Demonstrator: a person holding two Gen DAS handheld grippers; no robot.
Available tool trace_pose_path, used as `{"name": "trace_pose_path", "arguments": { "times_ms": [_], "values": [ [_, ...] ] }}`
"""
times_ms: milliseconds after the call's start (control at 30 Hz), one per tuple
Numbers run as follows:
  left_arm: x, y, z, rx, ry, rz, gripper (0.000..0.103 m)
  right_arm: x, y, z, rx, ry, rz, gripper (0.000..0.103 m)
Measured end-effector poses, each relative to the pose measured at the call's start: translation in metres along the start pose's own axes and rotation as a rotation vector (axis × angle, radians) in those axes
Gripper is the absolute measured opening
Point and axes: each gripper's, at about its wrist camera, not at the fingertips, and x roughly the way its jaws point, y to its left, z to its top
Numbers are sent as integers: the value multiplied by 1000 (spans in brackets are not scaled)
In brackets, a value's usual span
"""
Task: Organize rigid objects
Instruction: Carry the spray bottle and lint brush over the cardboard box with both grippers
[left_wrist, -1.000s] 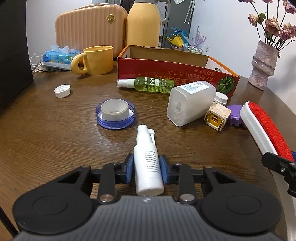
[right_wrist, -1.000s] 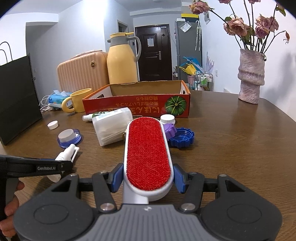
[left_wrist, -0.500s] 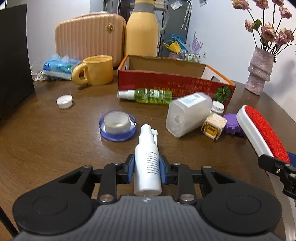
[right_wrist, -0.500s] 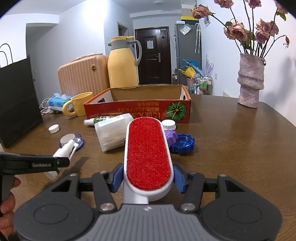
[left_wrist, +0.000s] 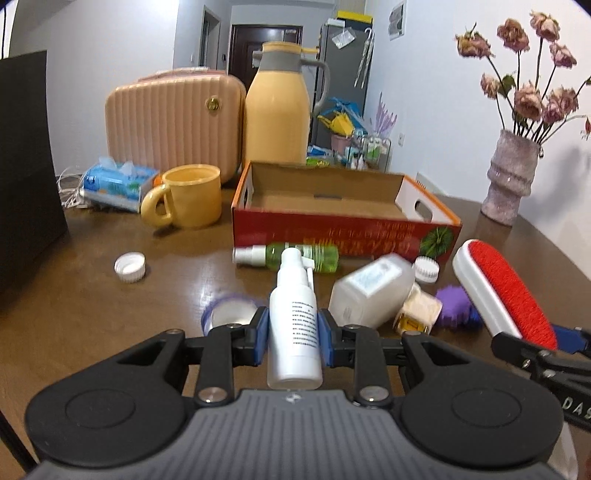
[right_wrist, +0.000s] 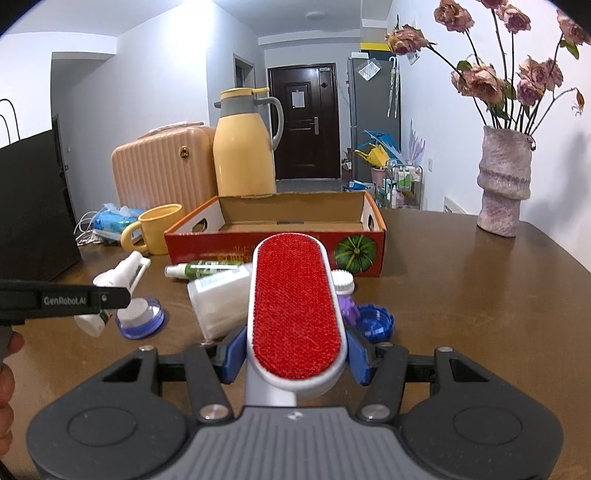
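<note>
The right tool (right_wrist: 295, 360) clamps a red lint brush (right_wrist: 295, 310) before the open cardboard box (right_wrist: 275, 236).

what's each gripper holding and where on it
Left gripper clamps the white spray bottle around its lower body. Right gripper clamps the red lint brush by the sides near its handle end.

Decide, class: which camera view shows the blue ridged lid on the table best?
The right wrist view: the blue ridged lid lies in plain sight beside the lint brush. The left wrist view shows only a blue sliver, largely hidden behind that brush.
</note>
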Motion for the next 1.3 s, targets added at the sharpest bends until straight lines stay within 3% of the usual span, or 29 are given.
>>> {"name": "trace_pose_path", "arguments": {
  "times_ms": [567, 1300],
  "values": [
    [24, -9, 61, -34, -78, -48, 29, 42, 9, 54, -5, -54, 11, 55],
    [102, -12, 115, -61, -87, -32, 29, 122, -6, 108, 51, -53, 5, 55]
  ]
}}
